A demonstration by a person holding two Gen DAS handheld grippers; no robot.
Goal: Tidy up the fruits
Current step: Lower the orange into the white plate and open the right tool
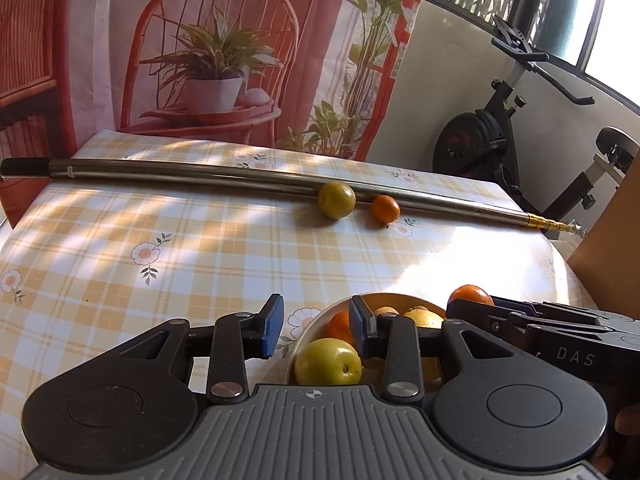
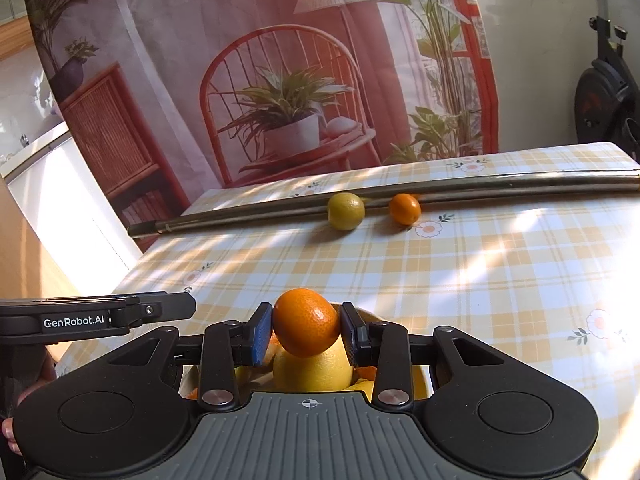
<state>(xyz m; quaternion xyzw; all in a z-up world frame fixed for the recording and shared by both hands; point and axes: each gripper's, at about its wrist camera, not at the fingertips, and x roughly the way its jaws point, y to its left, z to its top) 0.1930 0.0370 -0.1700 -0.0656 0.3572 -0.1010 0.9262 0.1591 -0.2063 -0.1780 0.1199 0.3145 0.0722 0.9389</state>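
Note:
My right gripper (image 2: 306,326) is shut on an orange (image 2: 306,322), held just above a bowl (image 1: 316,322) of yellow and orange fruit; a big yellow fruit (image 2: 314,368) lies right under it. In the left wrist view the same orange (image 1: 471,294) shows at the tip of the right gripper. My left gripper (image 1: 316,326) stands open at the bowl's left rim, nothing between its fingers, with a yellow fruit (image 1: 328,362) below them. Far across the table a yellow-green fruit (image 1: 337,200) and a small orange (image 1: 385,209) rest against a metal pole (image 1: 192,170).
The table carries a yellow checked cloth (image 1: 120,248) with flowers. A printed curtain (image 1: 224,48) hangs behind it. An exercise bike (image 1: 504,132) stands at the back right, and a brown board (image 1: 612,240) rises at the table's right edge.

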